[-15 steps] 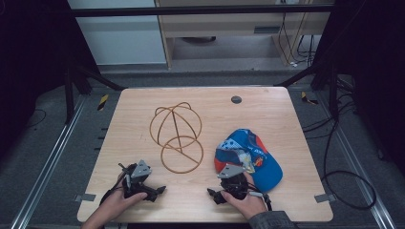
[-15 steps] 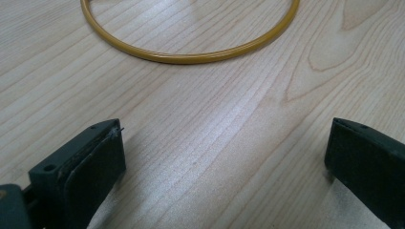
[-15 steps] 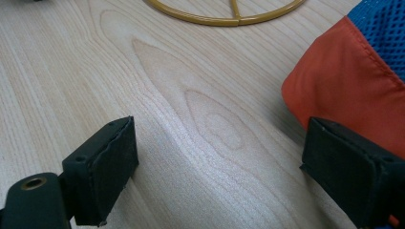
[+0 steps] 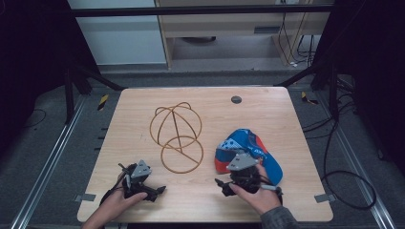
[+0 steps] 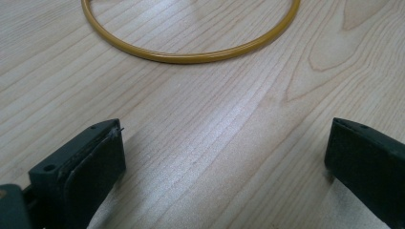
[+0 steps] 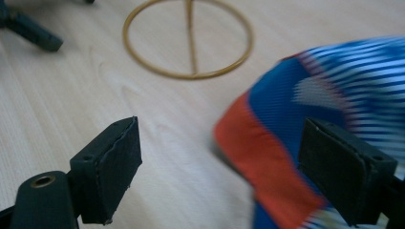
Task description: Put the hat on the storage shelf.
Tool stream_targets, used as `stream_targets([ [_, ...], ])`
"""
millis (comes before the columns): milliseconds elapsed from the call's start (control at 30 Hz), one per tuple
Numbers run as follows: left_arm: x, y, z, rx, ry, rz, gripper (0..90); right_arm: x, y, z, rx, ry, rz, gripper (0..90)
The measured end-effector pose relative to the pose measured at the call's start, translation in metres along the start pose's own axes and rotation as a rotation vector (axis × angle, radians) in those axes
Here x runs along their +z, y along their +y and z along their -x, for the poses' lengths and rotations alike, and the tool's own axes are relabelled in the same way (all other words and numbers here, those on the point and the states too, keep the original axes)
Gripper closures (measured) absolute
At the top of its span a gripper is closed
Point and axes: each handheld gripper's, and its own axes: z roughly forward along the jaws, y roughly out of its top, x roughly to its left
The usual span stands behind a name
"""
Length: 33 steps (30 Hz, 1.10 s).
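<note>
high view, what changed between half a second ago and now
Little visibly changed. The right tongs stay open by the cap, its red edge between the jaws but ungripped. The left tongs stay open over bare table. The wire stand has not moved.

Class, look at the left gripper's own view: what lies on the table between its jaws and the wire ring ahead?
Nothing. In the left gripper view, bare wooden table runs from the open left gripper up to the ring.
</note>
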Motion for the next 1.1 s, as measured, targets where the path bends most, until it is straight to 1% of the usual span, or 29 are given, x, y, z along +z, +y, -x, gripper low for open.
stream_targets([
  [33,0.000,0.000,0.000,0.000,0.002,0.000,0.0,-0.015,0.003,0.014,0.018,-0.022,0.009,14.3],
  [67,0.000,0.000,0.000,0.000,0.000,0.000,0.0,-0.015,0.003,0.014,0.018,-0.022,0.009,14.3],
  [133,0.000,0.000,0.000,0.000,0.001,0.000,0.0,-0.028,0.004,0.026,0.031,-0.040,0.025,15.1],
  [200,0.000,0.000,0.000,0.000,0.000,0.000,0.0,-0.037,0.005,0.037,0.045,-0.065,0.015,17.0],
  [300,0.000,0.000,0.000,0.001,0.000,0.000,0.0,-0.044,0.005,0.051,0.049,-0.094,-0.027,19.5],
  [333,0.000,0.000,0.000,0.001,0.002,-0.001,0.0,-0.047,0.004,0.058,0.060,-0.097,-0.047,19.6],
  [367,0.000,0.000,0.000,0.000,0.001,0.000,0.0,-0.048,0.004,0.062,0.065,-0.098,-0.057,19.7],
  [400,0.000,0.000,0.000,-0.001,0.001,-0.001,0.0,-0.049,0.003,0.071,0.073,-0.101,-0.098,20.8],
  [433,0.000,0.000,0.000,-0.001,0.001,0.000,0.0,-0.049,0.003,0.071,0.073,-0.101,-0.098,20.8],
  [567,0.000,0.000,0.000,-0.001,0.000,0.001,0.0,-0.052,0.004,0.082,0.070,-0.101,-0.150,23.1],
  [600,0.000,0.000,0.000,0.000,0.001,0.000,0.0,-0.052,0.004,0.084,0.062,-0.101,-0.159,23.5],
  [733,0.000,0.000,0.000,0.000,0.001,0.001,0.0,-0.054,0.008,0.091,0.071,-0.070,-0.191,23.3],
  [833,0.000,0.000,0.000,0.000,0.001,0.001,0.0,-0.052,0.009,0.095,0.072,-0.061,-0.214,23.9],
  [900,0.000,0.000,0.000,0.000,0.001,0.001,0.0,-0.049,0.009,0.097,0.072,-0.041,-0.236,23.9],
  [967,0.000,0.000,0.000,0.001,-0.001,0.000,0.0,-0.047,0.009,0.099,0.070,-0.035,-0.259,23.6],
  [1000,0.000,0.000,0.000,0.000,0.000,0.000,0.0,-0.046,0.009,0.101,0.073,-0.030,-0.262,23.6],
  [1033,0.000,0.000,0.000,0.000,0.001,0.001,0.0,-0.045,0.011,0.104,0.082,-0.020,-0.277,24.5],
  [1100,0.000,0.000,0.000,0.000,-0.001,0.000,0.0,-0.044,0.012,0.106,0.076,-0.020,-0.286,24.9],
])
